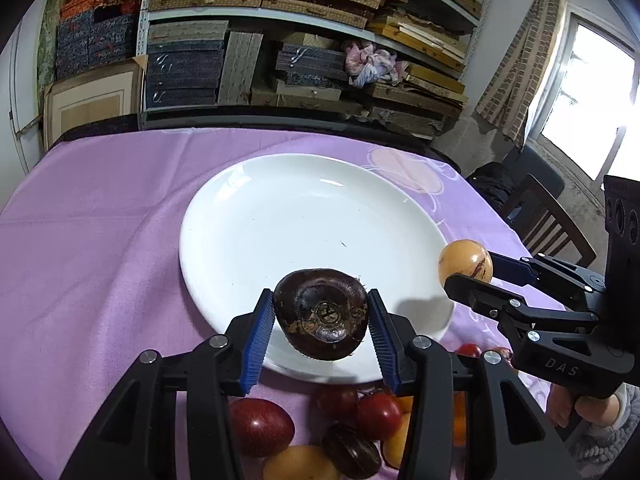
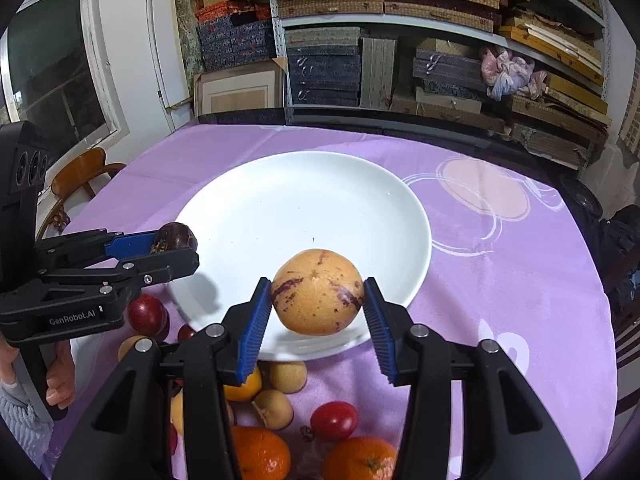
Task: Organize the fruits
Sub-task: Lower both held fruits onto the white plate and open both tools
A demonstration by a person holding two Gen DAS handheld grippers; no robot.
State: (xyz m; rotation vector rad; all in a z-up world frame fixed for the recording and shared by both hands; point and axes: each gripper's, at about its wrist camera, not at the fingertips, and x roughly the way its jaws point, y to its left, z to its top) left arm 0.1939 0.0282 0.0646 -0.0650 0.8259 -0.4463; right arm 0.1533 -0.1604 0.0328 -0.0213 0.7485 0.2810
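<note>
My left gripper (image 1: 320, 316) is shut on a dark brown mangosteen (image 1: 321, 314), held above the near rim of a white plate (image 1: 280, 216). My right gripper (image 2: 318, 300) is shut on a yellow fruit with purple streaks (image 2: 318, 292), held over the near part of the same plate (image 2: 304, 200). Each gripper shows in the other's view: the right gripper (image 1: 466, 276) with the yellow fruit (image 1: 464, 264) at the plate's right edge, the left gripper (image 2: 176, 248) with the mangosteen (image 2: 176, 238) at its left edge. Nothing lies on the plate.
Loose fruit lies on the purple tablecloth (image 1: 100, 220) in front of the plate: red fruit (image 1: 260, 426), a second mangosteen (image 1: 352, 450), oranges (image 2: 260, 454), a red tomato (image 2: 334, 420), brown round fruit (image 2: 274, 408). Wooden chairs (image 1: 548, 220) stand at the table's sides; shelves of boxes (image 2: 400, 40) behind.
</note>
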